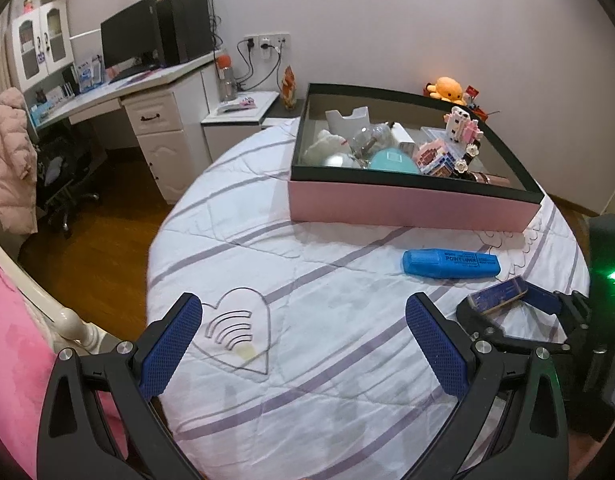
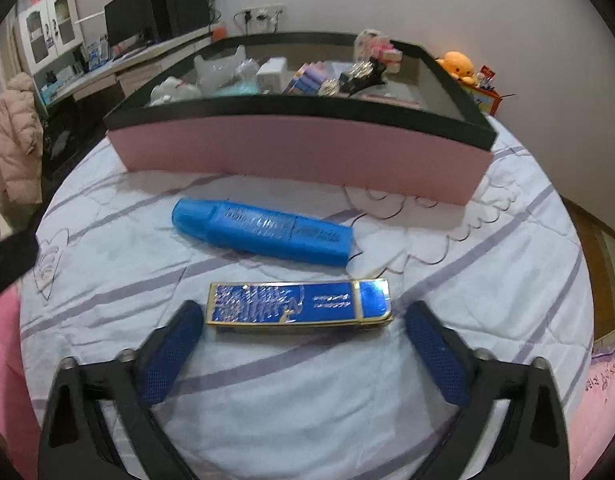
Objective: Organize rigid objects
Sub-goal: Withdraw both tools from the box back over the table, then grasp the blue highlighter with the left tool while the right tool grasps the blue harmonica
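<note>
- Where the left wrist view looks along its own fingers, the left hand-held gripper (image 1: 303,328) stands wide open over the bed and has hold of nothing; its pads (image 1: 169,344) are blue with a fine dimpled grid, set in smooth black arms.
- The quilt (image 1: 315,360) is soft white cloth, quilted, with pale purple stripes and a stitched heart outline (image 1: 237,332).
- A chunky blue highlighter (image 1: 451,264), matt plastic with a rounded cap end, lies flat on the quilt near the pink box (image 1: 407,204).
- That box is rectangular card with a black rim; plush, brick-built toys and a teal rounded thing are heaped inside.
- Further right, the right hand-held gripper (image 1: 519,304) sits around a flat blue case (image 1: 497,296).
- Behind stand a white bench (image 1: 147,80) with a black monitor (image 1: 129,36), a wooden floor and a plain pale wall.

- In the right wrist view, the right hand-held gripper (image 2: 303,320) is spread wide, and the blue case (image 2: 299,304) lies crosswise between its fingers.
- The case is a slim rectangular bar, glossy blue foil with gold edging and embossed print; whether the pads touch its ends is hard to tell, perhaps not.
- The highlighter (image 2: 263,232) lies just beyond it, and the pink box (image 2: 299,152) behind that.
</note>
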Demonstrator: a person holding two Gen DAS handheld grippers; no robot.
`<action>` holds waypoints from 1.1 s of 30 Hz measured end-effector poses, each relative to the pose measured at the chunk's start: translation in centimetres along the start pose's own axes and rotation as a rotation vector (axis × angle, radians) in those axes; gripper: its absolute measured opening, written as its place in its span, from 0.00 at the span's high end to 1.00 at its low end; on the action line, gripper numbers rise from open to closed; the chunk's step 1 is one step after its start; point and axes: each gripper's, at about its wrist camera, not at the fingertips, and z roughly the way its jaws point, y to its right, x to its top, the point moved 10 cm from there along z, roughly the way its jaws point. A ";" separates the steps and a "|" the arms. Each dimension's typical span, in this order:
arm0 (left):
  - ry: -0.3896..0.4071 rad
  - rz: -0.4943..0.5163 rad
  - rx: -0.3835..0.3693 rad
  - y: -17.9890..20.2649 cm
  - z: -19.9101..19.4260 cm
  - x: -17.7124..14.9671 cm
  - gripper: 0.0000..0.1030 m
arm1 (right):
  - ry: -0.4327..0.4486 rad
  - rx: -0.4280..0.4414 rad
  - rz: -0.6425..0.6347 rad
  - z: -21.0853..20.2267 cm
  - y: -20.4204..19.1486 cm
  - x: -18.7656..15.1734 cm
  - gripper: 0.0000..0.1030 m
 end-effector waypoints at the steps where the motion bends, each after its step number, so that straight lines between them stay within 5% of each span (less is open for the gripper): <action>1: -0.006 -0.002 -0.011 0.3 0.3 0.0 0.00 | 0.002 0.010 0.003 -0.1 0.2 0.0 0.19; 6: -0.020 0.019 -0.040 2.3 1.4 0.2 0.00 | 0.003 0.040 0.001 -0.9 0.9 -0.1 0.19; 26: -0.102 0.099 -0.145 13.2 6.2 0.8 0.00 | 0.035 -0.113 0.066 -2.1 12.0 0.7 0.19; 33: -0.126 0.150 -0.078 14.9 8.6 0.0 0.00 | 0.041 -0.100 0.096 -2.0 13.7 0.8 0.19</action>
